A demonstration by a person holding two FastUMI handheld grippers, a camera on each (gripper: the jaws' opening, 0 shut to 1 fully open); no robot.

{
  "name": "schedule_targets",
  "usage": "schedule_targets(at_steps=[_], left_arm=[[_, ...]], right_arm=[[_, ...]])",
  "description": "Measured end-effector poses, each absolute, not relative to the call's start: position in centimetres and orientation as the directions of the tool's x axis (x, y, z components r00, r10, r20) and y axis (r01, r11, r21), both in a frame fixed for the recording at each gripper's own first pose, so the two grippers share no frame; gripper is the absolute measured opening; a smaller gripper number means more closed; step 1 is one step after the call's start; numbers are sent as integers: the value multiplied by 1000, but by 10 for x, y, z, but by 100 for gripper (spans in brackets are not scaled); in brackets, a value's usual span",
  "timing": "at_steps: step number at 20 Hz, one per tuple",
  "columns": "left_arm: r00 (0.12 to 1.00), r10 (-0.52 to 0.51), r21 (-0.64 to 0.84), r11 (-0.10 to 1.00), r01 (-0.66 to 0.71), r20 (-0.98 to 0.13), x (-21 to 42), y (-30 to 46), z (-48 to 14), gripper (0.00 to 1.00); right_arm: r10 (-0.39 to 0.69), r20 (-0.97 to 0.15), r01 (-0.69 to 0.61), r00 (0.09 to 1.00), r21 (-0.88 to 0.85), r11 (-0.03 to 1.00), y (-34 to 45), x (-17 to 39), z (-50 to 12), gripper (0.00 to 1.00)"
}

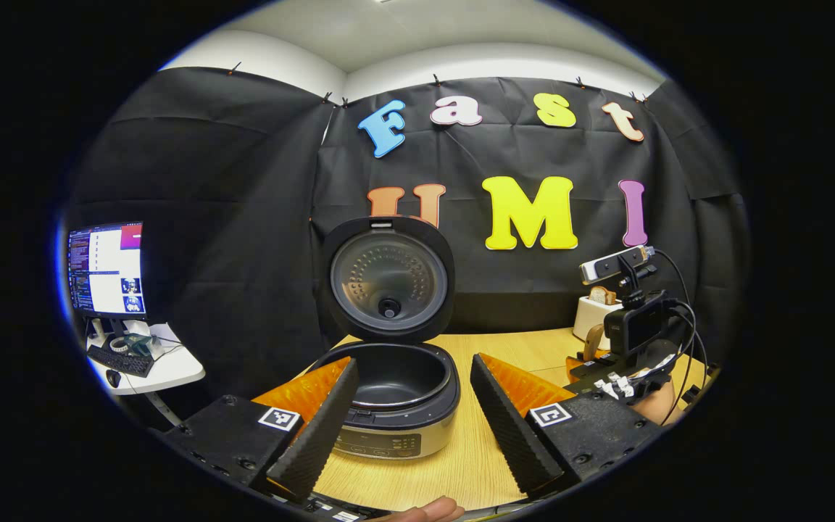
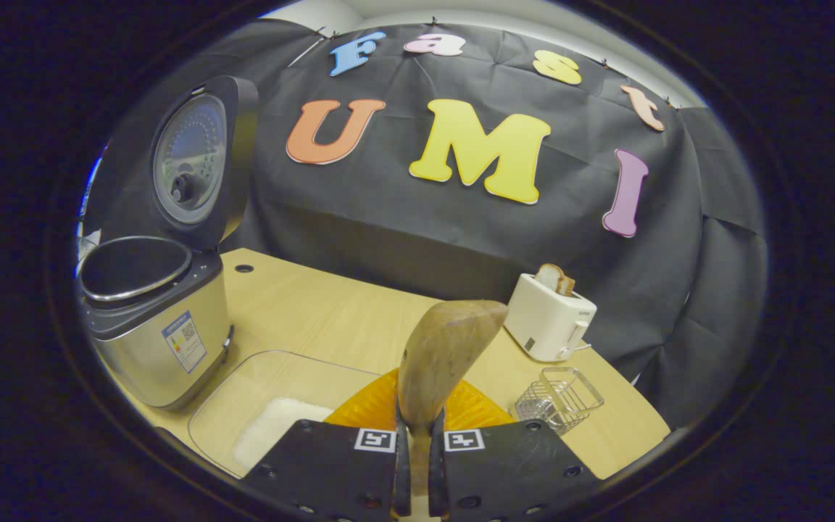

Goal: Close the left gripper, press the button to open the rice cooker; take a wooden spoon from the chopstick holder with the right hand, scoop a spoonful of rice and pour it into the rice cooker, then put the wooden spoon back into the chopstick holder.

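The rice cooker [image 1: 396, 406] stands on the wooden table with its lid [image 1: 387, 279] raised upright and its dark inner pot bare. My left gripper [image 1: 406, 413] is open just in front of it, one finger on each side of the cooker's front. Farther right in the left gripper view, the right gripper [image 1: 624, 362] is held over the table. In the right gripper view, my right gripper [image 2: 416, 435] is shut on the handle of the wooden spoon [image 2: 443, 355], bowl pointing up. The rice cooker [image 2: 153, 319] stands at its left. Below lies a clear container with white rice [image 2: 272, 428]. The wire chopstick holder [image 2: 559, 397] stands to the right.
A white toaster [image 2: 548, 315] with a slice of bread stands at the back right of the table [image 2: 330, 312]. A monitor [image 1: 106, 268] and keyboard sit on a small white side table at the far left. Black cloth walls the booth behind the table.
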State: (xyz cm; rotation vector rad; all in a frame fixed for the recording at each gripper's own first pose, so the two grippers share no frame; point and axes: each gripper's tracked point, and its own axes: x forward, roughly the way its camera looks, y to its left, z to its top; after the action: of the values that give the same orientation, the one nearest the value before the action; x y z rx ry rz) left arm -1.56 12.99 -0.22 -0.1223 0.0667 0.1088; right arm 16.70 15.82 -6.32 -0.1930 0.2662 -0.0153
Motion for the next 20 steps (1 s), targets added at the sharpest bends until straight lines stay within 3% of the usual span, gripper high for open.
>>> schedule_targets(at_steps=[7,15,20], left_arm=[[994,95,-132,986,-102,-58,-18,130,0,99],[989,120,-190,972,-135,-88,-13,149,-10,99],[991,106,-188,975,-120,-81,-11,142,-7,99]], right_arm=[[-39,-293,15,955,-83,996,185,156,-70,10],[82,-392,47,916,309,950,186,163,-74,10],[169,-399,29,901,444,895,190,163,-74,10]])
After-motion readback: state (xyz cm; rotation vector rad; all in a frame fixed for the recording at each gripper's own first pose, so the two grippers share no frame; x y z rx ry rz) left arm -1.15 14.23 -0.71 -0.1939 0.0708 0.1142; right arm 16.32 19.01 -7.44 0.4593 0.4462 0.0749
